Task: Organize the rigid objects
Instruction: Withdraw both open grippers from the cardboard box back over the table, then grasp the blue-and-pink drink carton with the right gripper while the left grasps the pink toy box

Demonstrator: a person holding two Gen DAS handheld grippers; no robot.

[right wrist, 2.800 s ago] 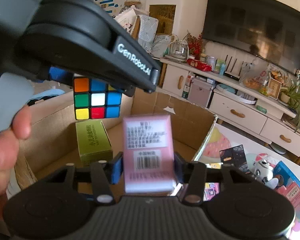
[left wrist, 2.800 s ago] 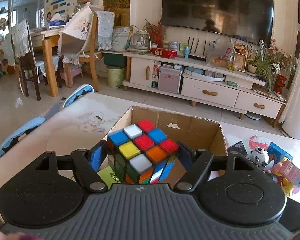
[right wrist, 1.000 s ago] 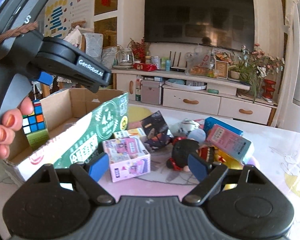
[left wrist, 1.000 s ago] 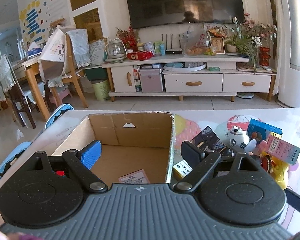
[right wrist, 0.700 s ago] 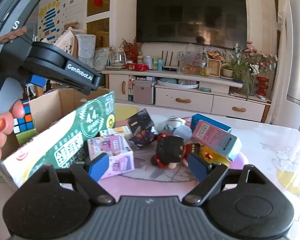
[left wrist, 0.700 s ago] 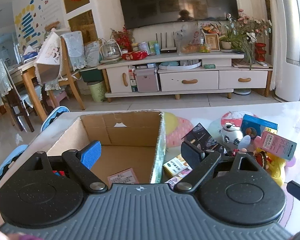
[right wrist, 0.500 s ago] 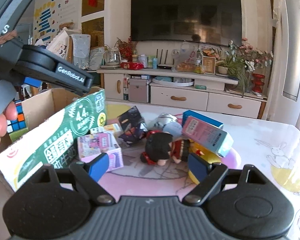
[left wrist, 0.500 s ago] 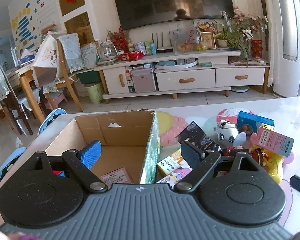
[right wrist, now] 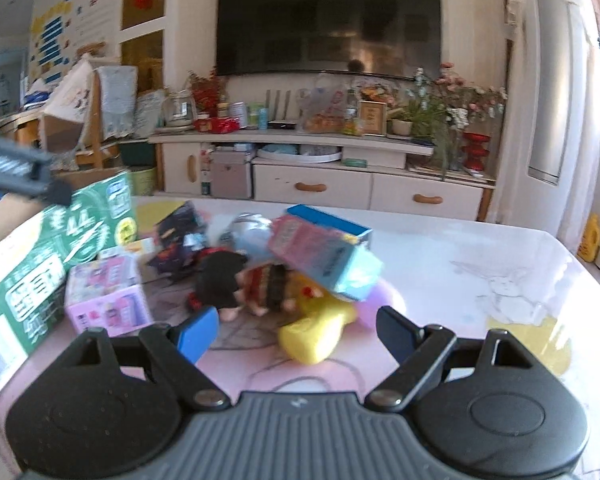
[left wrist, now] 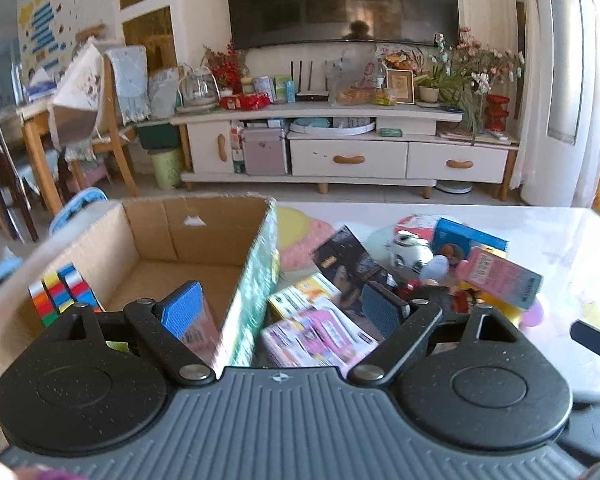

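Both empty, jaws apart: right gripper [right wrist: 296,332] should go low & centred on pink-blue box [right wrist: 324,258], left gripper [left wrist: 282,306] waits beside cardboard box [left wrist: 100,240].

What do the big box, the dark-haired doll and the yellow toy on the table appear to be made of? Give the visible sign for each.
Big box: corrugated cardboard, matt brown inside, printed green outside; folded flaps show.
Dark-haired doll: looks like soft plush or fabric, with a fuzzy outline; blur leaves this unsure.
Yellow toy: probably smooth plastic or vinyl, rounded and evenly coloured.
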